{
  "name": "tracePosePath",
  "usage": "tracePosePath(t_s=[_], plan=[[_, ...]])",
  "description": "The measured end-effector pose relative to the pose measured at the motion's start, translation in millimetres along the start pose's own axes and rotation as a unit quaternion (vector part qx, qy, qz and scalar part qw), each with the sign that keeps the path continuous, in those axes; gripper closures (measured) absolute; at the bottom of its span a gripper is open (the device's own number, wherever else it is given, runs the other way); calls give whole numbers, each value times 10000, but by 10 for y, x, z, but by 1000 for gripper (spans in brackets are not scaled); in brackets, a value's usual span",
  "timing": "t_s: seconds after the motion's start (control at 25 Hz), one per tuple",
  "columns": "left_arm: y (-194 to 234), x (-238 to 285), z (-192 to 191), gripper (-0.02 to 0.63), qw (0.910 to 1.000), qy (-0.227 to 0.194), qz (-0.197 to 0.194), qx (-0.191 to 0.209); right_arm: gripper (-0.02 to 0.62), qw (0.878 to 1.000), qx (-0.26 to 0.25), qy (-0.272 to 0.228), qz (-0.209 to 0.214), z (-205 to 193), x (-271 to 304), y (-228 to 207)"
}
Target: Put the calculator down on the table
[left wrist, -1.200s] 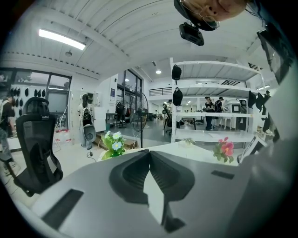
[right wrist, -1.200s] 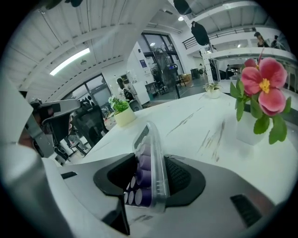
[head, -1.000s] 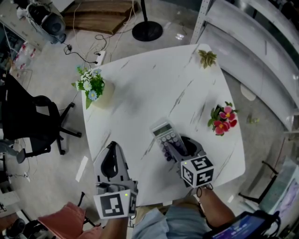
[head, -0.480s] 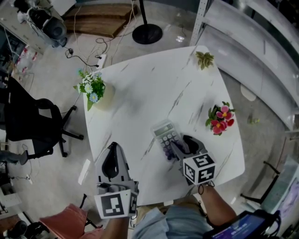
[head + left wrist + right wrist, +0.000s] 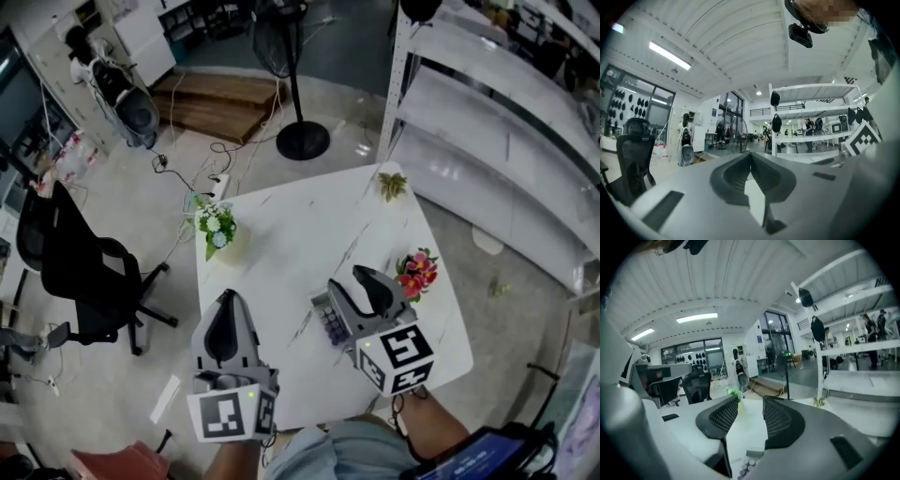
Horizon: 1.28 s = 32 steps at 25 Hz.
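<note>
The grey calculator [image 5: 326, 316] lies flat on the white marble table [image 5: 281, 234], near its front right part; my right gripper hides its near end. That right gripper [image 5: 349, 279] hangs above it and does not touch it. Its jaws are closing, still apart, with nothing between them. In the right gripper view [image 5: 750, 401] a few calculator keys [image 5: 746, 466] show below the jaws. Over the table's front left, my left gripper [image 5: 225, 302] is held level with its fingertips together and nothing in them [image 5: 750, 154].
A vase of white and blue flowers [image 5: 216, 225] stands at the table's left edge, pink flowers [image 5: 415, 272] at the right edge, a small plant [image 5: 392, 185] at the far corner. An office chair [image 5: 89, 272] stands left, a fan stand [image 5: 302, 141] beyond, shelving [image 5: 506, 122] to the right.
Both grippers have risen well above the table, the right one lifting off the calculator, which stays lying where it was. The head view has pulled back and shows more of the room.
</note>
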<state>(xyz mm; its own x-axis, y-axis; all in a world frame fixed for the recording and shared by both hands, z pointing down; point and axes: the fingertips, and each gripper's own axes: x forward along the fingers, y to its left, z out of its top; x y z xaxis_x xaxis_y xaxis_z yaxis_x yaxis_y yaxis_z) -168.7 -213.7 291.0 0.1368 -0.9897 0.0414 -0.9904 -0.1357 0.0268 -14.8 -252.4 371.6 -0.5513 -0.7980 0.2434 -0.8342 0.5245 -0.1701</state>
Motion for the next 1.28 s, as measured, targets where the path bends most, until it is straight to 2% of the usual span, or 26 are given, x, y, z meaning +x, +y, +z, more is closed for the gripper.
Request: tracePosePath(t_s=[0.16,0.2,0.36,0.44,0.96,1.28], plan=[[18,-59,421,598,9993,-358,56,71,454,9964,-570,-626,-48,628,-179,158],[18,-85,512,598,9990,-443,63,71,485,9948,-668,-763,-85,740,-232,182],[12,-193,830,598,9963,-847,76,115,563,9902,-821,-1120,-137,1037,-391,258],[3,-229,940,598,9947,-1018,72,157,577,9883,-876,-1243,-135,1126,-436,284],[-81,-325,1019,598,9933,-1143,-48,163,578,9819,-1025,-1583,-173,1270,-587,376],[-104,-355,987,598,9936,-1112,-84,160,578,9835,-986,-1512,-148,1237,-636,404]])
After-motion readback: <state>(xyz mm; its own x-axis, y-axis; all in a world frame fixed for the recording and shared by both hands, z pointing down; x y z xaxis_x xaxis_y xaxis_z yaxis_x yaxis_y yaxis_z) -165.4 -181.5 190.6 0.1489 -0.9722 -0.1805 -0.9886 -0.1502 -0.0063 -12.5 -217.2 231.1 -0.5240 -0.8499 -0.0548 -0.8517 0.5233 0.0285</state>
